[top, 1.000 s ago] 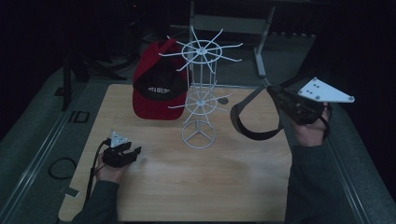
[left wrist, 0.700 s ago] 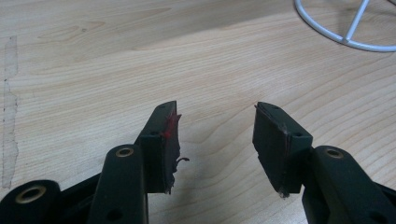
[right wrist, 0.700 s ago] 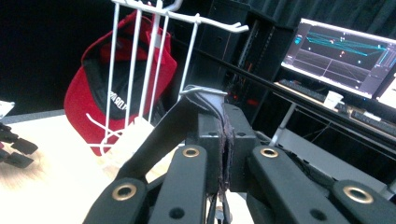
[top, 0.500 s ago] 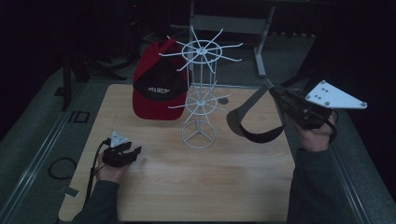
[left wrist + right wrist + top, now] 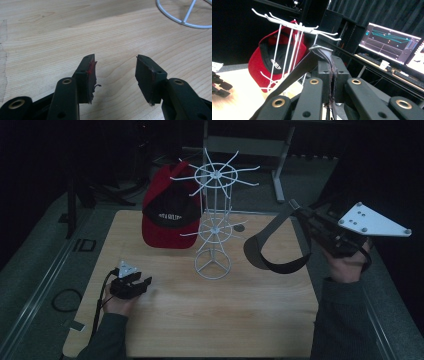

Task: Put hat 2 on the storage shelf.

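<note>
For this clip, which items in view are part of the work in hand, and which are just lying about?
In the job:
- black visor, pinched at its strap in the shut right gripper
- white wire rack, the likely hanging spot
- red cap, hung on the rack's far side

Lying about:
- left gripper, open, resting on the table
- monitors behind

Red cap [image 5: 167, 217] hung on the white wire rack [image 5: 214, 222], lit monitors [image 5: 390, 43] behind.

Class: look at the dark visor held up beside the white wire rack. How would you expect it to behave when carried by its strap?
The visor probably hangs floppy: its strap droops in a loop from the right tool. It seems light, since a pinch on the strap end holds it. The brim likely stays stiff, keeping its curve in the air.
</note>
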A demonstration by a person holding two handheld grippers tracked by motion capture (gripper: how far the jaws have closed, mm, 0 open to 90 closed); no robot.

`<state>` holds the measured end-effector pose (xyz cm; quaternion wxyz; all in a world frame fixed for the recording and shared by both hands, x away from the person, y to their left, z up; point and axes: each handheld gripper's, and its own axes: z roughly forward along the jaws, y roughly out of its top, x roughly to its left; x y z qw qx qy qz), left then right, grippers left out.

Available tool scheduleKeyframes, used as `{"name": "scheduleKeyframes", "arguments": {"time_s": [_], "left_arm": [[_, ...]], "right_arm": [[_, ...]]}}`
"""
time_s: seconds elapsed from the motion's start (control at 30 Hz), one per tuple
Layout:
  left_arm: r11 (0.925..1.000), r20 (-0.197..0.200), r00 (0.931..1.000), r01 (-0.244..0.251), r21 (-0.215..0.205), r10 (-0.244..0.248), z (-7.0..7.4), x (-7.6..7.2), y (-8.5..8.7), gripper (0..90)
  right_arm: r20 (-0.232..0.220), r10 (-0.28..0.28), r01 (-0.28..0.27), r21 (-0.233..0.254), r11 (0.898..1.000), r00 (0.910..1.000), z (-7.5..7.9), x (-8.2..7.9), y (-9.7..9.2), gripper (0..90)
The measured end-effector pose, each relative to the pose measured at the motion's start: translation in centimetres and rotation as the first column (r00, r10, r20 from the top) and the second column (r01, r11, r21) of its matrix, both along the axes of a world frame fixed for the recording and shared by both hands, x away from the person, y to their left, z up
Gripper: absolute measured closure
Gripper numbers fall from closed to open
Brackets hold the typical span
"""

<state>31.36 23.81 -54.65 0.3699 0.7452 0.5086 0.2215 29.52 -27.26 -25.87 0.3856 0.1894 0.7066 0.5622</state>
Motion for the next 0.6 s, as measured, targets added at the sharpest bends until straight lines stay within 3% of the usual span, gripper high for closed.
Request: {"name": "scheduleKeyframes", "arguments": {"time_s": [0.6], "left_arm": [[0.9999, 0.01, 1.0, 0.001, -0.011, -0.001, 0.2, -0.1, 0.0, 51.2]], "right_arm": [[0.007, 0.039, -0.039, -0.001, 0.999, 0.9992, 1.3, 1.2, 2.3, 87.5]]}}
